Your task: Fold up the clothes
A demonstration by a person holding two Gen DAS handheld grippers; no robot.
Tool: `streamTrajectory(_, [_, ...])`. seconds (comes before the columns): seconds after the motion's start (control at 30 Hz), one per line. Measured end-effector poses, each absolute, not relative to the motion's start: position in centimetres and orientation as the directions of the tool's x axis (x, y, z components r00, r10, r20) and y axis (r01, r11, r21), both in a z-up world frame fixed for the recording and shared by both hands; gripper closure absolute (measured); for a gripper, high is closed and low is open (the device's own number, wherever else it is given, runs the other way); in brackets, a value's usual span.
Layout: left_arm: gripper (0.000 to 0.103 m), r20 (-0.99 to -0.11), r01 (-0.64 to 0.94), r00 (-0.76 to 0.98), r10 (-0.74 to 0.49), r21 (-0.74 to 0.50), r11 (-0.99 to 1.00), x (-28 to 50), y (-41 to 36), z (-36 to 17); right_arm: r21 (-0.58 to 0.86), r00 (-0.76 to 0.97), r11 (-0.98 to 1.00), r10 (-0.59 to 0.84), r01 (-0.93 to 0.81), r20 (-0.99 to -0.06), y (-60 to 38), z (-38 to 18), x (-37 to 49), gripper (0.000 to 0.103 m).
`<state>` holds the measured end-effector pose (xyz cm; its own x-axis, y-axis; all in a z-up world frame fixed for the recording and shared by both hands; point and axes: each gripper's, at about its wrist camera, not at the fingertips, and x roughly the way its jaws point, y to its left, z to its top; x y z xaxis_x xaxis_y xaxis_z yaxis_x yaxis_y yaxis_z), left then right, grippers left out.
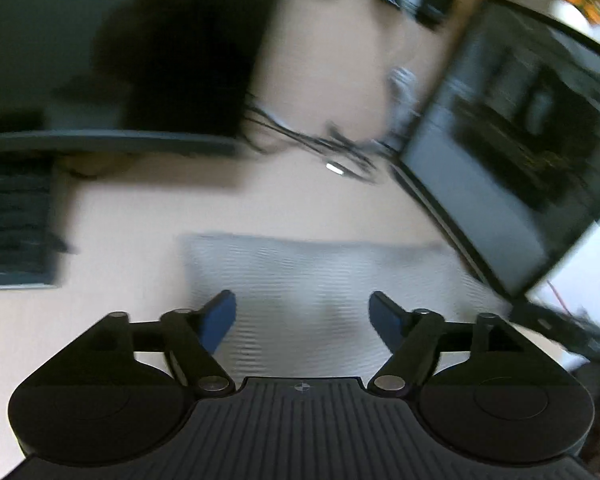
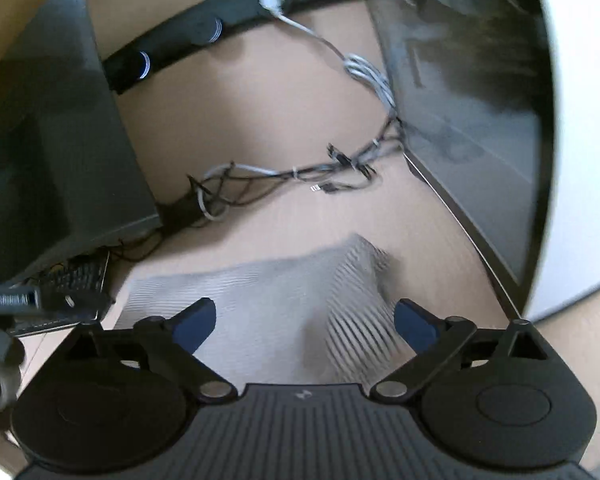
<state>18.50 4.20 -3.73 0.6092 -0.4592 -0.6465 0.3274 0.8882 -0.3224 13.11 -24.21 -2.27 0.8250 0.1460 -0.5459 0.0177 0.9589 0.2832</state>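
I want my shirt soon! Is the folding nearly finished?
Looks mostly done: the striped cloth lies on the desk as a neat rectangle. Nothing is in hand; the left gripper and right gripper are open above it. One corner looks humped, so smoothing may remain.

garment (image 2: 260, 296) | pale grey ribbed, blurred | apparently folded rectangle | flat on desk (image 2: 260, 120)

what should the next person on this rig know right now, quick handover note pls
Left gripper: open, nothing held, above the cloth.
Right gripper: open, nothing held.
Striped grey cloth: lying on the desk between the two monitors, looks roughly rectangular; the right wrist view shows its right end raised or bunched.
Cables lie beyond it, apart.
Done: at least some folding, apparently. Left: flatten that end, check the fold; both views are blurred.
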Motion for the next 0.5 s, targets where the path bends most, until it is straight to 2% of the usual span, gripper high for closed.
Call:
streamTrajectory(0.03, [0.020,-0.662,0.345,0.583,-0.471,-0.323,0.881,18.5,3.3,-4.4,0.257,0.828,0.966,0.134,0.012,-0.545,-23.7,-2.2,13.4,0.007])
streamTrajectory(0.17, [0.020,-0.713,0.327,0.550,-0.434,-0.295,0.898,18.7,2.8,-5.9,-0.005,0.859,0.999,-0.033,0.035,-0.511,-22.7,-1.7,13.3,0.009])
streamTrajectory(0.2, [0.020,-0.710,0.309,0.558,-0.429,-0.301,0.902,18.8,3.5,-5.9,-0.015,0.856,0.999,-0.033,0.029,-0.516,-23.3,-1.6,13.3,0.012])
streamTrajectory(0.27, [0.021,-0.703,0.269,0.577,-0.415,-0.317,0.910,18.9,5.2,-5.7,-0.006,0.840,1.000,-0.017,0.016,-0.543,-24.5,-1.7,13.6,0.024])
streamTrajectory(0.4, [0.022,-0.719,0.168,0.603,-0.345,-0.308,0.936,19.5,7.9,-5.9,0.053,0.773,0.999,0.040,-0.008,-0.633,-25.3,-4.0,14.5,0.026])
streamTrajectory(0.5, [0.022,-0.746,0.161,0.578,-0.333,-0.295,0.942,19.9,7.8,-6.8,0.045,0.738,0.998,0.060,-0.040,-0.672,-23.9,-6.0,15.4,0.027])
